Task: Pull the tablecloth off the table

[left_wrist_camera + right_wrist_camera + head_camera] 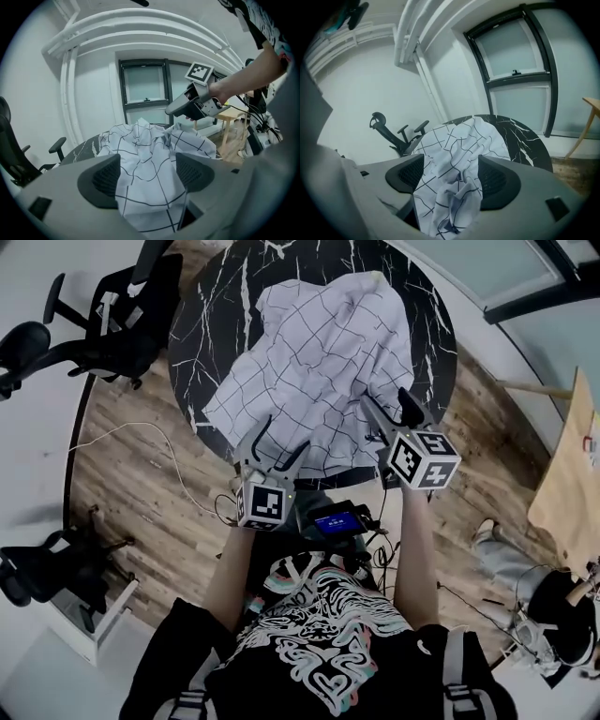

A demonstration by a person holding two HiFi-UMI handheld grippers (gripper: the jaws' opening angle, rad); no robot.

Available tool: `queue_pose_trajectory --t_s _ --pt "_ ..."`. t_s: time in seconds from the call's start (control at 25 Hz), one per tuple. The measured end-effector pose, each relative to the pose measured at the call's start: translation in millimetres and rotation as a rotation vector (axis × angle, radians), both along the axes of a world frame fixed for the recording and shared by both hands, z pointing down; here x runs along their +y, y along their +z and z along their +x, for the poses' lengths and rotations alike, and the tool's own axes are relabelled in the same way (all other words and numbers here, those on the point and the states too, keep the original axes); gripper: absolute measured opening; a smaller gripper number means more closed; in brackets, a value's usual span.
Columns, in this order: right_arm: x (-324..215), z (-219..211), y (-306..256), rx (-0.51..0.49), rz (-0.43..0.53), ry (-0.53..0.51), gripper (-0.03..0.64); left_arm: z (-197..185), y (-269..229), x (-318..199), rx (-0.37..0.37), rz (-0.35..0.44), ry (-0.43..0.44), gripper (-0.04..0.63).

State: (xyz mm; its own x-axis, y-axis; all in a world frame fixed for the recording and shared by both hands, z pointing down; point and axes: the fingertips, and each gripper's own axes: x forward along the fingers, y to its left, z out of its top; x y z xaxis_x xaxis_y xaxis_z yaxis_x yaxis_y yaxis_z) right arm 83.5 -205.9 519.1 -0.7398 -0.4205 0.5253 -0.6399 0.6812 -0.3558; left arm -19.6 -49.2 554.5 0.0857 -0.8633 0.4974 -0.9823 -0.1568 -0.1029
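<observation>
Though tablecloth [319, 352] lies between, left gripper [147, 176], right gripper [452, 176] fingers apart.

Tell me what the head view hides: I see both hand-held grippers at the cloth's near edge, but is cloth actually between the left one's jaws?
Observer: Yes. In the left gripper view the tablecloth lies between the jaws of the left hand-held gripper, which stand apart.
Operator: And the right one?
Observer: The same. The right hand-held gripper has its jaws apart, with a crumpled fold of the cloth hanging between them.
Operator: Is the cloth flat on the table?
Observer: No. Seen from the side, it rises in a bunched peak above the black table.
</observation>
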Motion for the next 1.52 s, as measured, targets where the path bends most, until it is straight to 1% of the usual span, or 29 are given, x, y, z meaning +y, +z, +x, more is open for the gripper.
queue_pose_trajectory --t_s 0.12,0.2,0.28,0.32,0.4,0.52,0.64,0.76,0.88,1.0,1.2,1.4,1.52 --pt "-5 -5 9 0.032 -0.030 -0.005 0.336 4 9 1 -0.002 -0.029 0.024 0.381" --pt "-8 -7 16 0.048 -0.051 -0.010 0.336 3 13 1 -0.024 -0.043 0.034 0.402" --pt "-11 -11 21 0.057 -0.076 -0.011 0.336 -2 17 -2 -0.047 -0.053 0.033 0.446" --pt "-13 -13 23 0.059 -0.088 -0.012 0.336 -5 19 -4 -0.049 -0.061 0.031 0.450" --pt "-18 -17 27 0.056 -0.103 -0.008 0.336 -8 23 -9 -0.035 -0.077 0.030 0.461" --pt "-31 -23 32 0.076 -0.097 0.013 0.336 -11 27 -18 -0.021 -0.095 0.047 0.480" --pt "-41 -30 41 0.083 -0.123 0.019 0.340 -10 34 -24 -0.018 -0.126 0.067 0.489" --pt "-50 -35 48 0.076 -0.159 0.034 0.374 -13 43 -29 -0.008 -0.163 0.077 0.500" --pt "-61 -39 55 0.101 -0.161 0.055 0.410 -17 51 -34 0.010 -0.191 0.085 0.505" --pt "-67 -46 68 0.157 -0.160 0.031 0.419 -19 55 -39 0.014 -0.213 0.095 0.511" --pt "-75 -54 79 0.179 -0.203 0.026 0.423 -24 62 -45 0.000 -0.237 0.100 0.511" --pt "-78 -58 92 0.206 -0.232 -0.002 0.423 -26 73 -51 0.025 -0.262 0.096 0.511" --pt "-77 -60 102 0.244 -0.239 -0.020 0.419 -26 79 -53 0.069 -0.279 0.090 0.511"
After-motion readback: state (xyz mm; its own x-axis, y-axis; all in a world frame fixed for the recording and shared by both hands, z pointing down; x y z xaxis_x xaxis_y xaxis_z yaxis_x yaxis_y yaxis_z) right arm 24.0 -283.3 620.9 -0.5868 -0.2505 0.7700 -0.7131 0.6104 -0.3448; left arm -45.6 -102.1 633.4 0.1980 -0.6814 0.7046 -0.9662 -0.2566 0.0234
